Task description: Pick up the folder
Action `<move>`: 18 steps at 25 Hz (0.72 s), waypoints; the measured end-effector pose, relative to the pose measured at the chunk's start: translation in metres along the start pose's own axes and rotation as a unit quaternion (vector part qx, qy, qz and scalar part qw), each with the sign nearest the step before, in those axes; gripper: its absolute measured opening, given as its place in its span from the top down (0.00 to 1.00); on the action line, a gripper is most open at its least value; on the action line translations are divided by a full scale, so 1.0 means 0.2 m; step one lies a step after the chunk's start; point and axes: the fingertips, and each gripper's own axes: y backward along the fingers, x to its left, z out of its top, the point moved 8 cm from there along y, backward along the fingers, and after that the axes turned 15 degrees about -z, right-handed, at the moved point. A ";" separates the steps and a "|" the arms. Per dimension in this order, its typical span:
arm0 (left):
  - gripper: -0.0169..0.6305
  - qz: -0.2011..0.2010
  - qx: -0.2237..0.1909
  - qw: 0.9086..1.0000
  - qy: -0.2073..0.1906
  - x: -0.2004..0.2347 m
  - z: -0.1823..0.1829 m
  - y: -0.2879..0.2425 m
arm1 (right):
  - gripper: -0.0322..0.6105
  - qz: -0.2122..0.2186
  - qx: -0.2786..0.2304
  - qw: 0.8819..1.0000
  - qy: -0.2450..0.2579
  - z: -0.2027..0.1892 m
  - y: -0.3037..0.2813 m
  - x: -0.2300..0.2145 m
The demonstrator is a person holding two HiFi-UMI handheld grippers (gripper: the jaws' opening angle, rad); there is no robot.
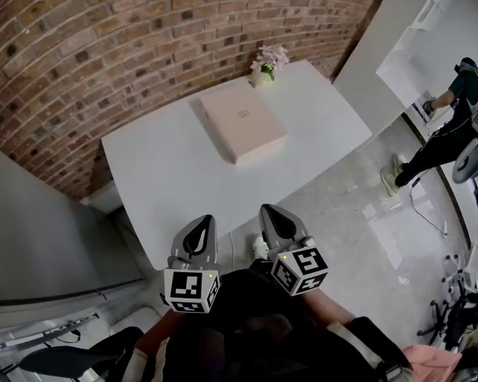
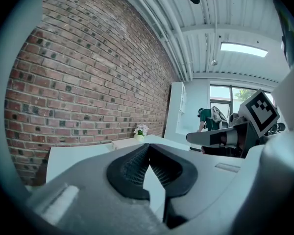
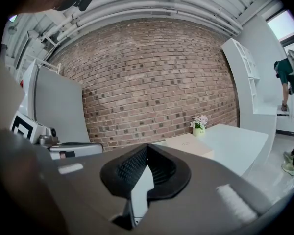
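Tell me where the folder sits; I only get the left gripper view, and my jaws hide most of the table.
Observer: In the head view the folder lies flat around the middle of the table, nothing on top.
Operator: How close am I?
Observer: The left gripper is at the table's near edge, well short of the folder.
Operator: And my other one?
Observer: The right gripper is shut and empty.

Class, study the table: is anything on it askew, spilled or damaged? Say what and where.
Nothing stands out. The folder lies flat and closed on the white table, roughly square with its edges; the flower pot stands upright just beyond it. No spill or damage shows.
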 end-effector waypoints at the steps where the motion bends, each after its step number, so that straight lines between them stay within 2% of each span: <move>1: 0.98 0.003 -0.001 1.000 0.000 0.01 0.00 0.00 | 0.95 0.004 0.000 1.000 0.001 0.00 -0.01 0.01; 9: 0.98 0.034 -0.001 0.999 -0.009 0.08 0.02 -0.08 | 0.95 0.040 0.003 0.999 0.007 0.02 -0.19 0.00; 18: 0.98 0.066 0.011 0.998 0.004 0.19 0.03 -0.41 | 0.95 0.068 0.020 0.997 0.016 0.06 -0.52 -0.20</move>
